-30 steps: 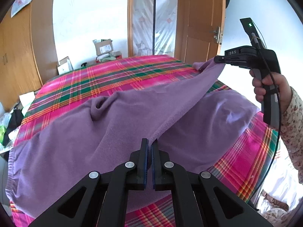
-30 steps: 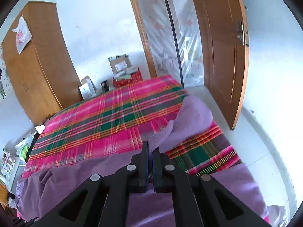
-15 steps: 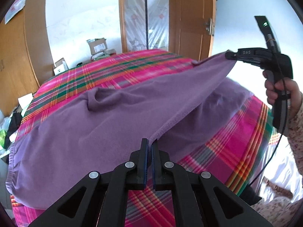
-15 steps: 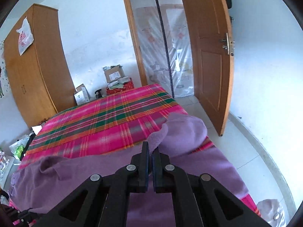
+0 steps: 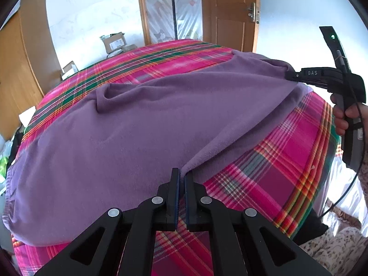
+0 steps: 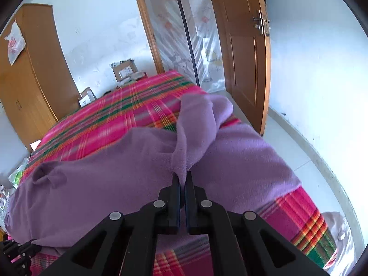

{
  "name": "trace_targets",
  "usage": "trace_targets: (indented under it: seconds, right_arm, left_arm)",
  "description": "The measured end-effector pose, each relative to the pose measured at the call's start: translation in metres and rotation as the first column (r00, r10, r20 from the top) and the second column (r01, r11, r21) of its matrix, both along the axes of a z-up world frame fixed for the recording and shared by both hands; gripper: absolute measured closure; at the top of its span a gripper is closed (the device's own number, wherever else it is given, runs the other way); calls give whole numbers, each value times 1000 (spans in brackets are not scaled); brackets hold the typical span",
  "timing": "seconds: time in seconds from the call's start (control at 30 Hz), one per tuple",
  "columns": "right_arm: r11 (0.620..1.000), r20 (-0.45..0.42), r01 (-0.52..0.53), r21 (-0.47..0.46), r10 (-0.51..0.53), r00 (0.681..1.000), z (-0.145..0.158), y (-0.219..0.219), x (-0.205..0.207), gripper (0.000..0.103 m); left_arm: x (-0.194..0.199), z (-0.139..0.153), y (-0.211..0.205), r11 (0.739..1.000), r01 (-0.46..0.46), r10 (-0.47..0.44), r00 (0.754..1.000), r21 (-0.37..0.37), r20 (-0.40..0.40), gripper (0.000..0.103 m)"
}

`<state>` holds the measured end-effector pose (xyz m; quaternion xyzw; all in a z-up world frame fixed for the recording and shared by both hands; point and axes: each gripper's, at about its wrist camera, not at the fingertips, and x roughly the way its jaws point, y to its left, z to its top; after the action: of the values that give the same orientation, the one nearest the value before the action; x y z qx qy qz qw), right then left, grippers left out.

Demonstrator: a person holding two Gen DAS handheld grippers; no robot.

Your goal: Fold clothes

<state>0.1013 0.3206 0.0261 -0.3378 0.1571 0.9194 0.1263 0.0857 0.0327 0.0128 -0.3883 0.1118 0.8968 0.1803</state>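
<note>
The left gripper [image 5: 181, 179] is pinched closed on an edge of the purple fleece garment [image 5: 142, 124]; a small fold of the cloth rises from between its two fingertips. Ahead and to the left of this gripper the garment spreads wide over the bed [image 5: 264, 174], which wears a pink, green and orange plaid cover. To its right and just below, the plaid cover lies bare. From the pinched point the garment's edge runs up and away to the right, towards the right gripper [image 5: 290, 75], which in the left wrist view appears far off at upper right, gripped by a hand [image 5: 345, 117]. That gripper is clamped on the far end of the same edge, so the cloth hangs stretched between the two.

In the right wrist view, the right gripper is likewise closed on the garment, with a bunched ridge of fleece standing up directly between and ahead of its fingertips. The cloth drapes away on both sides of this gripper, lying on the bed to the left and hanging over the bed's side to the right. At the bottom left corner, the tip of the left gripper shows against the garment's edge.

Beyond the garment, farther from both grippers, the bare plaid cover stretches on. Past the bed stand cardboard boxes [image 6: 125, 70] against a white wall, a wooden wardrobe [image 6: 25, 78] to the left, and an open wooden door [image 6: 243, 46] to the right.
</note>
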Motion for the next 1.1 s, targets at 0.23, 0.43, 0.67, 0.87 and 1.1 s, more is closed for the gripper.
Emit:
trace_targets:
  seconds: [0.23, 0.43, 0.67, 0.87, 1.1]
  right_arm:
    - [1000, 34, 5, -22, -4, 999, -17, 3, 5, 100]
    - [999, -4, 13, -35, -13, 1000, -13, 6, 16, 100]
    - [1000, -7, 15, -22, -15, 1000, -12, 3, 24, 100]
    - [998, -1, 26, -49, -26, 1000, -17, 6, 25, 100]
    - [998, -9, 27, -60, -27, 1000, -16, 6, 28, 100]
  left_arm:
    - [1, -2, 0, 1000, 4, -4, 1000, -30, 2, 98]
    - [3, 2, -3, 1000, -1, 1, 1000, -22, 4, 98]
    - [4, -1, -2, 999, -3, 3, 1000, -36, 18, 98]
    - [5, 1, -7, 1000, -4, 4, 999, -21, 33, 98]
    - [2, -1, -9, 999, -23, 24, 999, -22, 38, 99]
